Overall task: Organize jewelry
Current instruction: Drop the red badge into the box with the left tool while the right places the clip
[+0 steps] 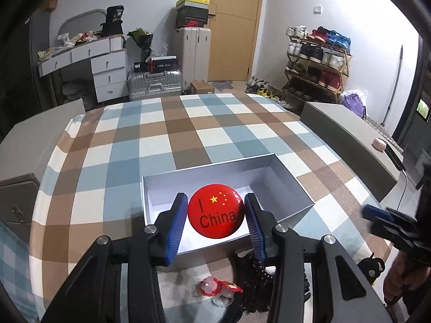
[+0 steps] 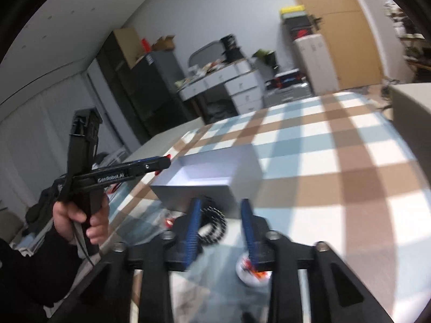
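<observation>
Red and glossy, the round "I China" badge with yellow stars (image 1: 216, 213) sits between the blue ribbed pads of the left claw (image 1: 216, 210), held over the near part of the open white cardboard box (image 1: 285, 185) that lies on the checked blue, brown and white cloth of the worktop (image 1: 161, 134). Both pads look to press the badge's rim, so the left claw reads as clamped on it at a middling spread. The risk I see is the grip itself: a smooth domed disc pinched only at its edges could twist or squirt out if the squeeze eases too soon, and fall on the box's near wall or outside it instead of on the box floor. Beneath the left claw, on the near cloth, lie a string of black beads (image 1: 260, 266) and a small red-and-clear trinket (image 1: 215, 286), which a dropped badge could strike or scatter. The right claw (image 2: 221, 215) hangs near the box's near wall with its blue pads apart and nothing between them; the right view is blurred, so a careless swing there might nudge the box.
</observation>
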`<state>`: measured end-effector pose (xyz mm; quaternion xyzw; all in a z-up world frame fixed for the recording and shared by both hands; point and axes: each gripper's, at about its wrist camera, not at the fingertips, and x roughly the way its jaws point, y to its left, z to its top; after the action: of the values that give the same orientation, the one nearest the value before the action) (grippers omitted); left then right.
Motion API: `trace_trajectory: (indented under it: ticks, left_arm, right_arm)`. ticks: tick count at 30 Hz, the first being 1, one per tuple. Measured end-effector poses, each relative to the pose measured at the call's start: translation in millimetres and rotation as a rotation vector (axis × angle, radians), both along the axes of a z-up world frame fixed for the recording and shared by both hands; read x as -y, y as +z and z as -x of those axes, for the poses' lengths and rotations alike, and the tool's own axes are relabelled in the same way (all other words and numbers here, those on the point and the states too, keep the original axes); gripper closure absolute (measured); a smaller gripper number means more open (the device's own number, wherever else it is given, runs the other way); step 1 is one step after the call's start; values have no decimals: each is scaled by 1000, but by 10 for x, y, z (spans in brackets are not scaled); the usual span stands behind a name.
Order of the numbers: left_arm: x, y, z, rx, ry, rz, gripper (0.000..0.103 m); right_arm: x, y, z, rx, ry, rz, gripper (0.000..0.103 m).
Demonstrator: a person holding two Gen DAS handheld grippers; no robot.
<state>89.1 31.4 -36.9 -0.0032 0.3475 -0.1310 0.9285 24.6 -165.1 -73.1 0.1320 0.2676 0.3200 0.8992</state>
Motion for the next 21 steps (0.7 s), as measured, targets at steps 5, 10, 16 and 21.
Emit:
trace_trajectory:
  ticks: [5,10,16,21]
  left_arm:
    - [26,77,90,19,-7,-8,65]
    - [28,42,114,1,11,-18,65]
    - [27,65,204,4,15,-37,65]
    - [-20,46,201,-7,29,-33,65]
  right_arm:
    - [230,-64,499,14,-48,84,31]
    - [213,-285,692,-57,-85,191,31]
    - [60,-419,666,-71,-103,303,43]
    - [19,-438,654,-64,-130,311,52]
